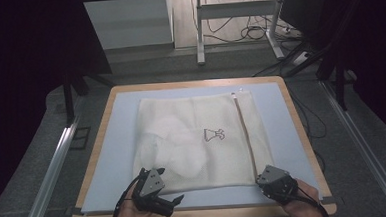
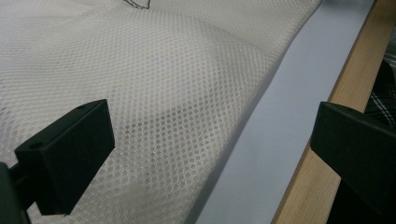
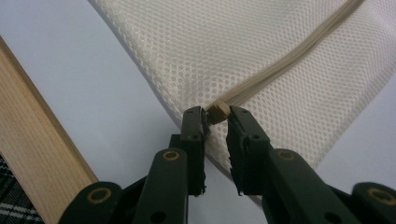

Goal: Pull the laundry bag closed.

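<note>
Mesh laundry bag (image 1: 202,140) lay flat mid-table (image 1: 287,133). Right tongs (image 3: 215,122) had narrowed onto the bag's near corner, pinching the zipper end (image 3: 218,111). Left tongs (image 2: 205,154) stood wide, straddling the bag's edge, gripping nothing.

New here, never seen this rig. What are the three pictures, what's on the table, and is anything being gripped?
No robot here: a person holds a hand-held two-jaw gripper in each hand. The high view looks down on the table from above the person; the other two pictures come from cameras riding on each gripper, looking along its black jaws. On the table's pale blue mat lies a white mesh laundry bag with a beige zipper and something white inside. The left gripper stands wide open over the bag's near edge, holding nothing. The right gripper has nearly closed at the bag's near corner, with the zipper's end tab between its jaw tips; whether the pads already pinch it is hard to tell.
</note>
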`<state>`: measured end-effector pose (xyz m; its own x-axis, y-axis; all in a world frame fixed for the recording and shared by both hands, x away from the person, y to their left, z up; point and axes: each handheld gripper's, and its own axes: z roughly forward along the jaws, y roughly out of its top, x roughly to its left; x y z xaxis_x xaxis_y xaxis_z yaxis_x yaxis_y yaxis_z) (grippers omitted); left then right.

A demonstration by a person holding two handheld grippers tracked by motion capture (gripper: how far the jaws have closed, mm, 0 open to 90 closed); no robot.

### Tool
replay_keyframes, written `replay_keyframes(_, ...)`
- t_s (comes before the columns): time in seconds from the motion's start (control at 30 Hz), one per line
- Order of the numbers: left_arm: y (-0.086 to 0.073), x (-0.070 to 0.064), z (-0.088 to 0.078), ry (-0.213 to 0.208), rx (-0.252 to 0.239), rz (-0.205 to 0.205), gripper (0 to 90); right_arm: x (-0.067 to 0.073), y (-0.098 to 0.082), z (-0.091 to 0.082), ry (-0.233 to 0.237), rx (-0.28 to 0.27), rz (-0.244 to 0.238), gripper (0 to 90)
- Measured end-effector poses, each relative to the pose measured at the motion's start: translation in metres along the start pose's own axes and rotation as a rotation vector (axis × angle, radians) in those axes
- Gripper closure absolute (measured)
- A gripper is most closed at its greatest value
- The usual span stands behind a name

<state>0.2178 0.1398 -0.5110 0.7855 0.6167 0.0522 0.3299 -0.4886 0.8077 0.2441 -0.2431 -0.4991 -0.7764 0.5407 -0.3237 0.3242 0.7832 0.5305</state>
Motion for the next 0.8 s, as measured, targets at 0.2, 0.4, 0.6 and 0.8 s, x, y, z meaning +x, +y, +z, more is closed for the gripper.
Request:
replay_keyframes(0.2, 0.0002, -0.0006, 0.0007, 0.0, 0.001, 0.0, 0.0, 0.0017, 0.0015, -0.0007, 0.001, -0.009, -0.026, 78.7)
replay_keyframes(0.4, 0.0004, -0.0011, 0.0017, -0.002, 0.004, 0.003, 0.0, 0.0054, 0.0033, -0.001, 0.01, -0.015, -0.063, 79.3)
replay_keyframes(0.6, 0.0008, -0.0016, 0.0025, -0.004, 0.007, 0.004, 0.0, 0.0043, 0.0027, -0.0016, 0.0, -0.006, -0.064, 83.8)
replay_keyframes(0.8, 0.002, -0.0022, 0.0049, -0.01, 0.013, -0.002, 0.0, 0.0033, 0.002, -0.0037, 0.005, -0.005, -0.07, 85.2)
